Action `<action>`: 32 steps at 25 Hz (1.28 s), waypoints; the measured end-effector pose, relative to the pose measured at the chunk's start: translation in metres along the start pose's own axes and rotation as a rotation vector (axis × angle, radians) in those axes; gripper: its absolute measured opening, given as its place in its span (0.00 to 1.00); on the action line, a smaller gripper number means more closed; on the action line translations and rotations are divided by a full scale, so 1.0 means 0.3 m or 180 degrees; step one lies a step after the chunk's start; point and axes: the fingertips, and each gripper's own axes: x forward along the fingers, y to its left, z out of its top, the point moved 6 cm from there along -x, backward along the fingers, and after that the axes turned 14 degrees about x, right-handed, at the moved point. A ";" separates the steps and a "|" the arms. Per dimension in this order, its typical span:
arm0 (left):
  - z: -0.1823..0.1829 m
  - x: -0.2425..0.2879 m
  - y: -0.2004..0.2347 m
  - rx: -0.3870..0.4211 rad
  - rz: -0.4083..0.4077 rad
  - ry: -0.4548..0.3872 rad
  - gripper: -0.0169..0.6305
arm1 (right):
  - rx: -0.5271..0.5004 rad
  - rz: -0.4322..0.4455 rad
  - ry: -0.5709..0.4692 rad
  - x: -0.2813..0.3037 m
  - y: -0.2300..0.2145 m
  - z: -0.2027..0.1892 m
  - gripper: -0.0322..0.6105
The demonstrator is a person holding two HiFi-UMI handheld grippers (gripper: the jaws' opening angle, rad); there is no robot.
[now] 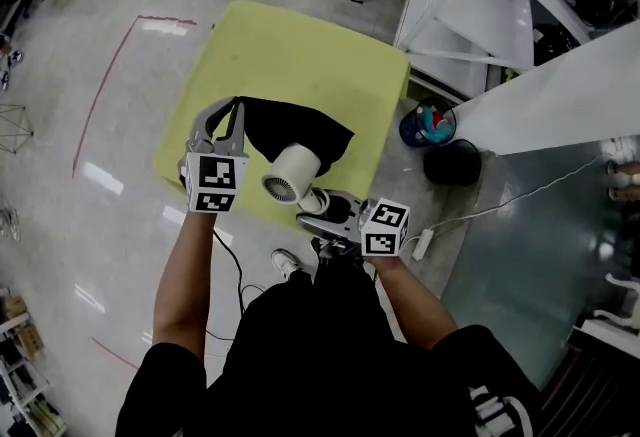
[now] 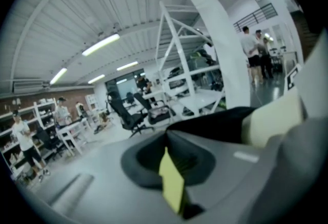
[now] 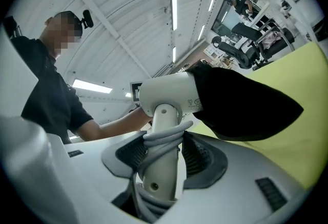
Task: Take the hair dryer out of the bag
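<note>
The head camera looks steeply down from above the person onto the yellow bench point(image 1: 300, 45), far enough off to take in both arms and the floor round it. The camera on the left tongs point(image 2: 166, 138) sits low behind their tips and faces about level across the room — chairs, racks, ceiling lights — with the black bag point(image 2: 215, 123) and the hair dryer point(image 2: 269, 118) at its right edge. The one on the right tongs point(image 3: 164, 141) is tilted upward, very near the dryer's handle, facing the person and the ceiling — bag, dryer and bench show there and in the head view too.
</note>
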 end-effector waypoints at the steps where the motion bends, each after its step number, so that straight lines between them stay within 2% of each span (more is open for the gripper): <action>1: 0.020 -0.010 0.011 0.0039 0.0055 -0.0034 0.05 | -0.0011 0.0032 -0.0017 0.002 0.014 0.004 0.38; 5: 0.058 -0.027 0.028 0.0115 0.0183 -0.0071 0.05 | -0.0075 0.0138 -0.0002 0.000 0.070 0.003 0.38; 11: 0.041 -0.031 0.038 0.0106 0.0219 0.0000 0.05 | -0.0151 0.0235 0.0041 -0.026 0.143 -0.046 0.38; 15: 0.057 -0.032 0.064 0.0144 0.0226 0.0009 0.05 | -0.0078 0.0186 -0.0090 -0.048 0.141 -0.052 0.38; 19: 0.127 -0.059 0.099 0.0169 0.0324 -0.0119 0.05 | -0.0119 0.0095 -0.0162 -0.069 0.136 -0.051 0.38; 23: 0.151 -0.118 0.115 -0.0036 0.0443 -0.0229 0.05 | -0.0168 -0.0015 -0.0214 -0.078 0.136 -0.061 0.38; 25: 0.105 -0.133 0.097 -0.0219 0.0478 -0.0144 0.05 | -0.0166 -0.0054 -0.0232 -0.082 0.130 -0.067 0.38; 28: -0.041 -0.126 0.023 -0.0501 0.0463 0.0214 0.05 | -0.0163 -0.0098 -0.0239 -0.091 0.124 -0.081 0.38; 32: -0.252 -0.092 -0.125 -0.0824 0.0220 0.0681 0.06 | -0.0146 -0.0163 -0.0273 -0.105 0.114 -0.093 0.38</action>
